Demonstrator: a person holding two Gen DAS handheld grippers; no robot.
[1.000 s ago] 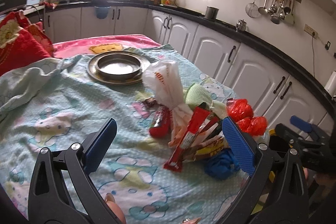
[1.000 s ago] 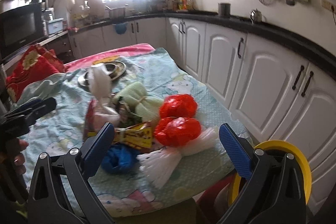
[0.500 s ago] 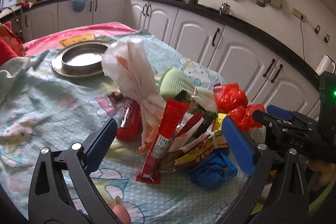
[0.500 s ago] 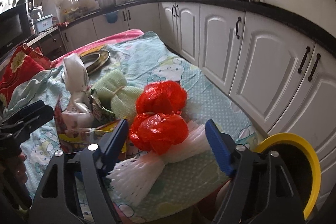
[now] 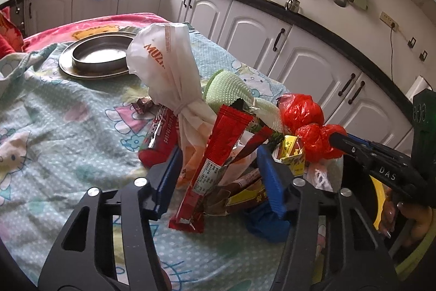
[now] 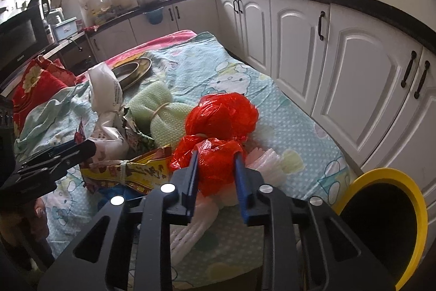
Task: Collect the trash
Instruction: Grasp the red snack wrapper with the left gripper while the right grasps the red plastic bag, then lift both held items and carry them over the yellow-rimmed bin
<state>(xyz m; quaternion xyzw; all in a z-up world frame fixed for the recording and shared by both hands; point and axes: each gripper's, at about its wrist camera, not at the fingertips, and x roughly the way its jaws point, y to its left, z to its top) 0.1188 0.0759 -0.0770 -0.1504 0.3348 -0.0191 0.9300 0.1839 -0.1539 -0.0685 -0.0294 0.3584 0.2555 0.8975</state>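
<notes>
Both claws are low over a heap of trash on the table (image 6: 308, 127), which is covered with a light blue cartoon cloth. In the right wrist view, the right claw (image 6: 215, 168) has just been closing, and its blue pads now press from both sides on the red plastic bag (image 6: 218, 154); a second red bunch of the same plastic lies just behind it. Under this bag lies a white foam net (image 6: 267, 157). At the lower right, beside the table edge, stands a bin with a yellow rim (image 6: 419, 203).

In the left wrist view, the left claw (image 5: 218, 165) has also just been closing. Between its pads stand a red snack wrapper (image 5: 215, 162), the tied lower part of a white plastic bag (image 5: 169, 64) and some brown and yellow wrappers. The pads seem to touch this bundle on both sides, so the claw is clenched on the wrappers. Just left of the left pad lies another red packet (image 5: 158, 138), and below the right pad a blue crumpled thing (image 5: 267, 222) rests on the cloth. Behind the bundle lies a green foam net (image 5: 229, 86), tied in the middle. Farther back on the table sits a metal plate with a shallow pan (image 5: 95, 56) on it. White cabinets (image 5: 308, 56) run along the wall beyond.
</notes>
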